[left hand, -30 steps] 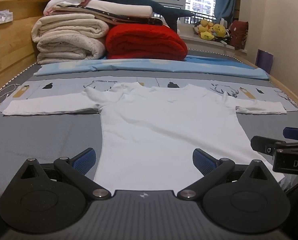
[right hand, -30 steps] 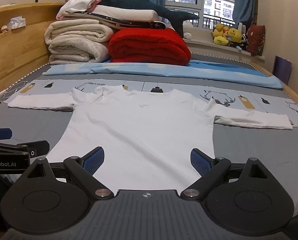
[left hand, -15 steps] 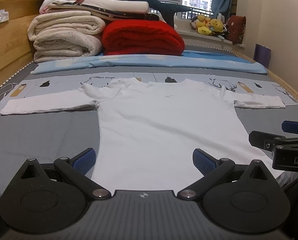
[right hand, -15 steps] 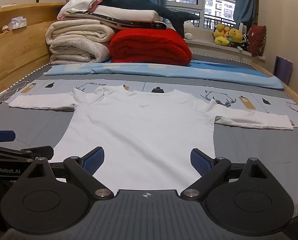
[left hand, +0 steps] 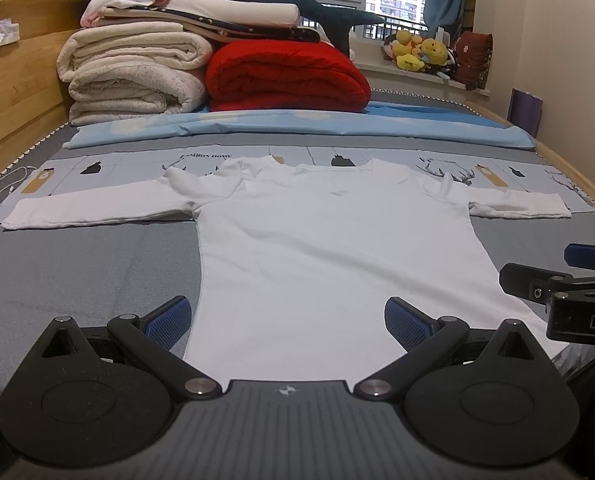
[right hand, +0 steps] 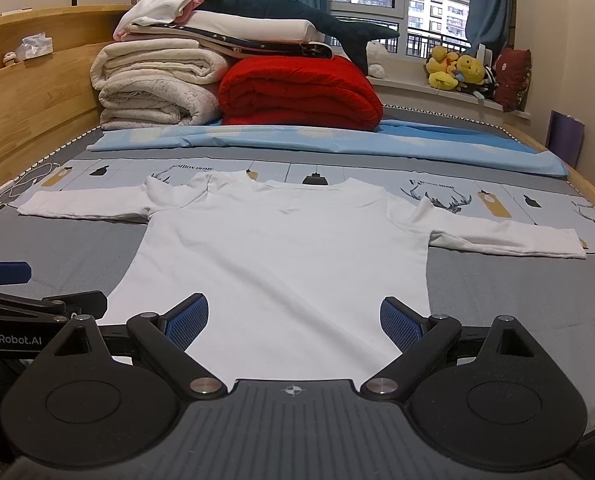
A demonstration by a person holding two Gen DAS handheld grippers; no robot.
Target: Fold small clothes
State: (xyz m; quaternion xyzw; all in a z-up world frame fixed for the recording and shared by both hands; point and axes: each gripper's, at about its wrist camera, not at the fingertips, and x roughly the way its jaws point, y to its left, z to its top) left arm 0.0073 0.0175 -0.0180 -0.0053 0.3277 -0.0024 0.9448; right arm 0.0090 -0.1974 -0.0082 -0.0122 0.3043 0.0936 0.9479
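A small white long-sleeved shirt [left hand: 329, 248] lies flat on the bed, collar far, both sleeves spread out sideways; it also shows in the right wrist view [right hand: 285, 256]. My left gripper [left hand: 287, 318] is open and empty, over the shirt's near hem towards its left side. My right gripper [right hand: 293, 318] is open and empty, over the near hem towards its right side. Each gripper shows at the edge of the other's view: the right gripper [left hand: 569, 280] and the left gripper [right hand: 25, 292]. Neither visibly touches the cloth.
Folded cream blankets [left hand: 137, 76], a red quilt [left hand: 285, 76] and a dark plush shark [right hand: 297, 8] are stacked at the bed's far end. A wooden bed rail [right hand: 29, 92] runs along the left. Plush toys [right hand: 461, 68] sit on the windowsill. A blue sheet [left hand: 297, 124] lies across the bed.
Both grippers have moved slightly forward and up over the hem; the shirt sits lower and closer in both views. The shirt has not moved. Both stay open.
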